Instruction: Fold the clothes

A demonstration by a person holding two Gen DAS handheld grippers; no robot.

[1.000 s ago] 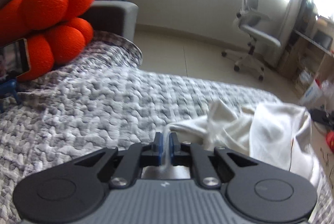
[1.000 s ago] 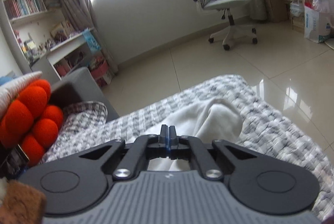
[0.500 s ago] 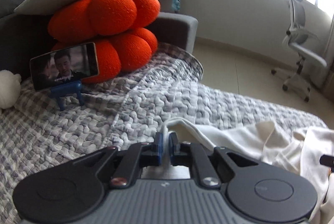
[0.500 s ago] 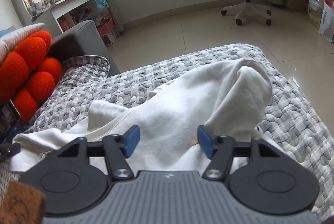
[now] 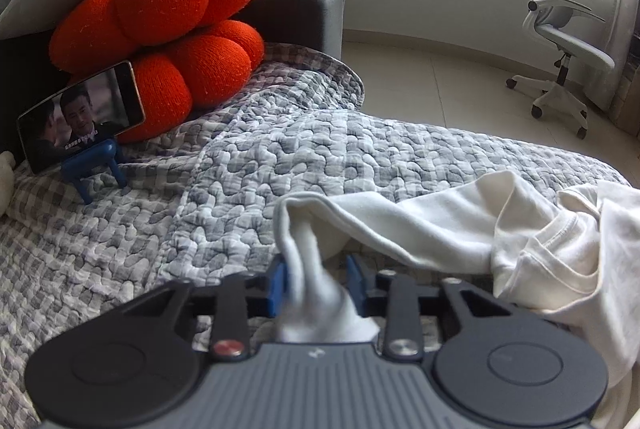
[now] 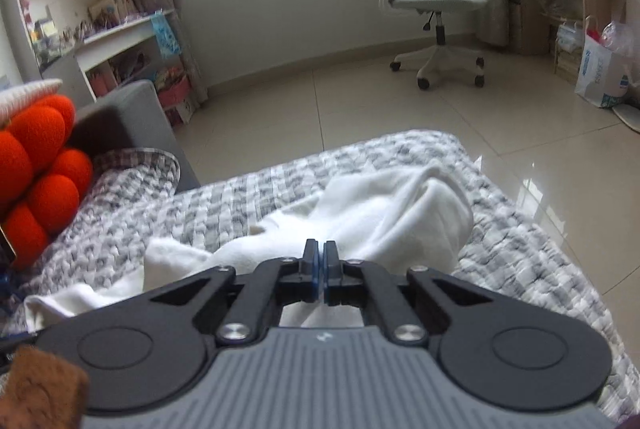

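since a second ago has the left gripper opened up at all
Yes. The left gripper, shut before, now has its jaws apart with white garment cloth between them, over the quilt.

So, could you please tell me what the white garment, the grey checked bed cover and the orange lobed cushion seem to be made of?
The white garment looks like soft matte cotton jersey: it drapes in limp folds and has a stitched ribbed neckband. The grey checked bed cover seems a puckered, quilted woven cotton, judging by its bubbly texture. The orange lobed cushion appears to be fuzzy knit or fleece over stuffing, though which is unclear.
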